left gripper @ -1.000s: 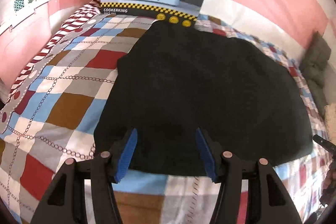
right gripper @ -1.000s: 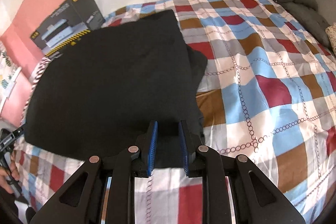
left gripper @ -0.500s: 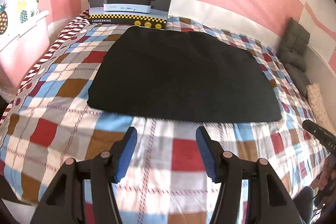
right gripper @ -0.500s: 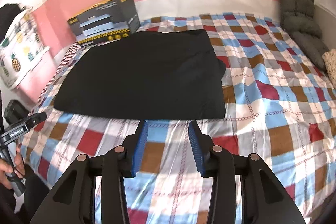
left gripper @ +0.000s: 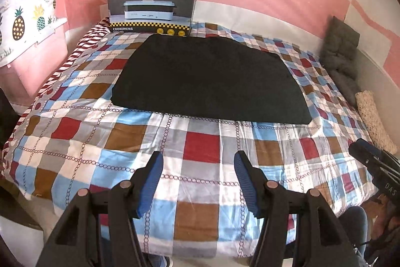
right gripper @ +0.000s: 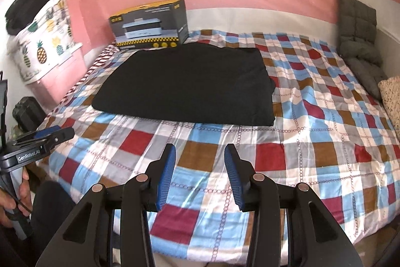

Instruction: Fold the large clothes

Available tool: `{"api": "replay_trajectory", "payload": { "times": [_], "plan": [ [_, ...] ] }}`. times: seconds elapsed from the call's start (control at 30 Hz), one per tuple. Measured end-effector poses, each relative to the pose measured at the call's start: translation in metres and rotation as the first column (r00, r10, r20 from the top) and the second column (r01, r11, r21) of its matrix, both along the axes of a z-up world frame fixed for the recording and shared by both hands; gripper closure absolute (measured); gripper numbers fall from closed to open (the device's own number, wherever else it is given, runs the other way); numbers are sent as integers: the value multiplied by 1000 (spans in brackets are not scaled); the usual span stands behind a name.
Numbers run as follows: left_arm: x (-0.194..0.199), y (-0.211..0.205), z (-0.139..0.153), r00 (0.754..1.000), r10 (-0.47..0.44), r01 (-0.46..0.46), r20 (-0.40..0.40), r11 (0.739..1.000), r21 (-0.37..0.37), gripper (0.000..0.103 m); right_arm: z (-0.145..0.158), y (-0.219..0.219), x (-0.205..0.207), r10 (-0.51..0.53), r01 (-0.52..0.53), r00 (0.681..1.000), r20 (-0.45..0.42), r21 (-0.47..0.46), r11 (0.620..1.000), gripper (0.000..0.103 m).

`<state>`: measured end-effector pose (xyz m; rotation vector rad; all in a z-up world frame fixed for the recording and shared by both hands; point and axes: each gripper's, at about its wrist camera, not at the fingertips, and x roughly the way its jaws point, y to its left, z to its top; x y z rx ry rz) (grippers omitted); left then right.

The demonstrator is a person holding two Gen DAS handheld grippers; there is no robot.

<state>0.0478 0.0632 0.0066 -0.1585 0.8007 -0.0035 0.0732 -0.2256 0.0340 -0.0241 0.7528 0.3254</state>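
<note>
On checkered bedspread (left gripper: 200,144), black garment (left gripper: 210,81), folded flat

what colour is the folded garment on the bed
Black; the folded garment shows best in the right wrist view, lying on the checked bedspread.

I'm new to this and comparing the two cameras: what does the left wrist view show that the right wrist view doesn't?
Only the left wrist view shows the right tool from outside, at its right edge. Only the right wrist view shows the left tool from outside, a hand gripping its handle, and a dark bag. Both share the folded black garment, the checked bedspread and the cooker box.
</note>
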Motion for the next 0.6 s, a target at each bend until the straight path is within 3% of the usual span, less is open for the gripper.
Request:
{"api": "replay_trajectory", "payload": {
  "times": [0.6],
  "plan": [
    [-15, -11, 0, 1000, -4, 5, -9, 999, 33, 42, -5, 9, -19, 20, -20, 1000, -4, -21, 1000, 61]
  ]
}}
